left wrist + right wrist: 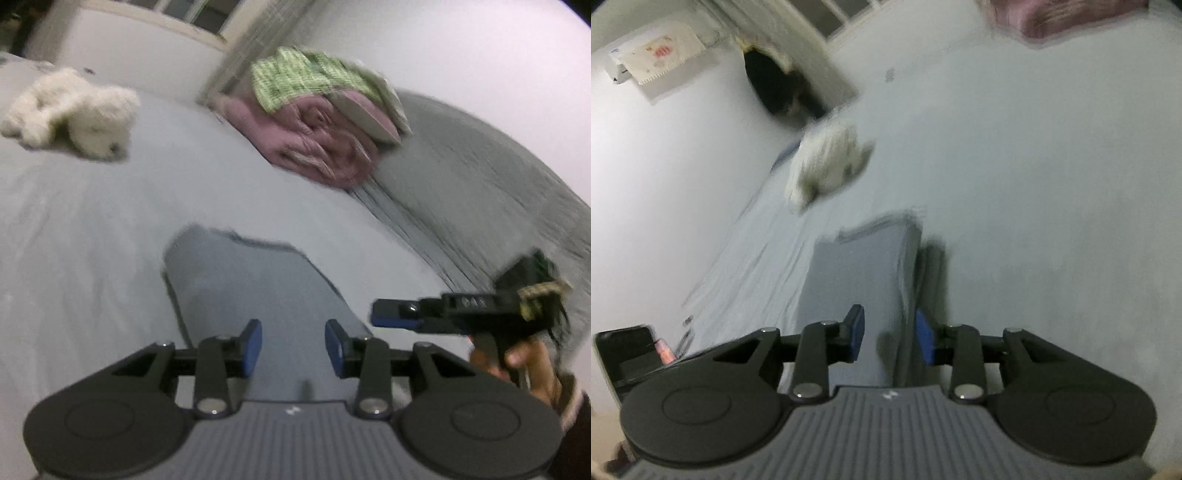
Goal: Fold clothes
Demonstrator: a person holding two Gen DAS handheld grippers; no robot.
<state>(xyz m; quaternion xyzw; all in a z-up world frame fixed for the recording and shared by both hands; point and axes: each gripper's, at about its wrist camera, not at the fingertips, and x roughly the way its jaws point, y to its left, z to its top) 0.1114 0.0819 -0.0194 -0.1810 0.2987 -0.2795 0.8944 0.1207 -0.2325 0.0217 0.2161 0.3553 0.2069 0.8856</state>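
Observation:
A folded grey-blue garment (255,280) lies flat on the pale bed sheet (92,229), just ahead of my left gripper (293,347). The left gripper is open and empty above the garment's near end. My right gripper (391,314) comes in from the right at the garment's right edge; it looks empty, and from the side its jaw gap does not show. In the right wrist view the right gripper (890,338) is open and empty, with the garment (857,273) lying ahead between its fingers.
A white plush toy (70,114) lies at the far left of the bed and shows blurred in the right wrist view (827,166). A pile of pink and green checked cloth (317,122) sits at the far right beside a grey blanket (480,192). A wall stands behind.

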